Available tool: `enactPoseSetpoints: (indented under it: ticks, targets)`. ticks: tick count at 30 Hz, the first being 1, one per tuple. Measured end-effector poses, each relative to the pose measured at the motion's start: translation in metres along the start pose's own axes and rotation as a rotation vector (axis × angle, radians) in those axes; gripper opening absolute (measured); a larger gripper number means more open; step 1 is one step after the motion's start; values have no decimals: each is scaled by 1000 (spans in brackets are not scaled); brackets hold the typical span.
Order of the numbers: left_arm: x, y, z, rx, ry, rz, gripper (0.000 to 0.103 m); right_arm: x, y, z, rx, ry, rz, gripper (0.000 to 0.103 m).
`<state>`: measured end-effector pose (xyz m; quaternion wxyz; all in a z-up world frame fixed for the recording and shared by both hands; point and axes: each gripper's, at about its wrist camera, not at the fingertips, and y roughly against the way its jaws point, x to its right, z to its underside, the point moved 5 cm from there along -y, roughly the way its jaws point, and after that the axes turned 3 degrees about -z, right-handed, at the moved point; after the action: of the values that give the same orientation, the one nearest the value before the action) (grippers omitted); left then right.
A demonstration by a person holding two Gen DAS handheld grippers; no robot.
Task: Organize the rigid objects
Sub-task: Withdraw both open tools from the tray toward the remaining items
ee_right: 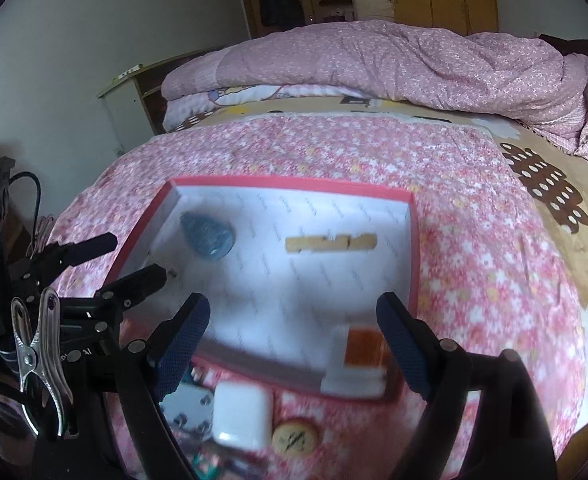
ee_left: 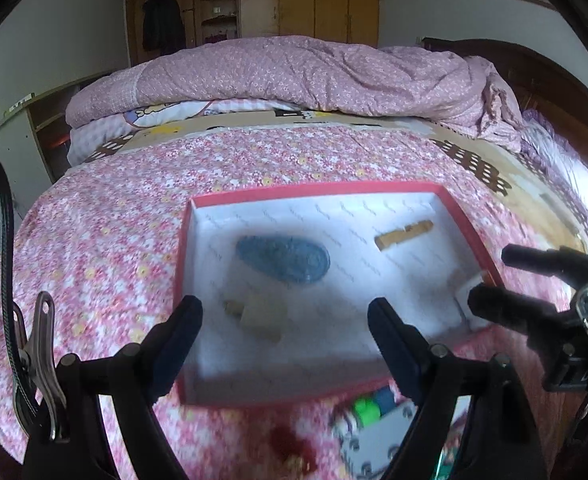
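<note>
A shallow red box (ee_left: 313,190) (ee_right: 294,182) with a white inside lies on the pink flowered bedspread. It holds a blue oval piece (ee_left: 282,258) (ee_right: 208,234), a long wooden piece (ee_left: 403,234) (ee_right: 329,243), a cream block (ee_left: 258,314) and a white and orange box (ee_right: 361,356) in its near right corner. My left gripper (ee_left: 286,320) (ee_right: 134,258) hovers open over the box's near left part, with nothing between its fingers. My right gripper (ee_right: 294,312) (ee_left: 489,276) hovers open over the near right part, also holding nothing. Both views are blurred.
On the bedspread in front of the box lie a grey board with green and blue blocks (ee_left: 373,412), a red thing (ee_left: 290,444), a white rounded case (ee_right: 242,414) and a round wooden disc (ee_right: 294,436). A rolled pink quilt (ee_left: 294,72) fills the far side of the bed.
</note>
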<state>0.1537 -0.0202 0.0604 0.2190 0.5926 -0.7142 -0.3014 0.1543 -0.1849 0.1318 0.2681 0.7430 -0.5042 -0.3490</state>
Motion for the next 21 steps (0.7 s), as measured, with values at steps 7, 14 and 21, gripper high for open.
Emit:
enactPoseSetpoints:
  ticks: [7, 14, 21]
  targets:
    - [13, 23, 27, -11, -30, 32, 88, -11, 11, 31, -48, 2, -16, 87]
    - [15, 48, 55, -3, -17, 64, 88, -14, 30, 64, -61, -6, -17, 87]
    - [17, 66, 92, -32, -33, 82, 88, -9, 39, 104, -97, -62, -13, 87]
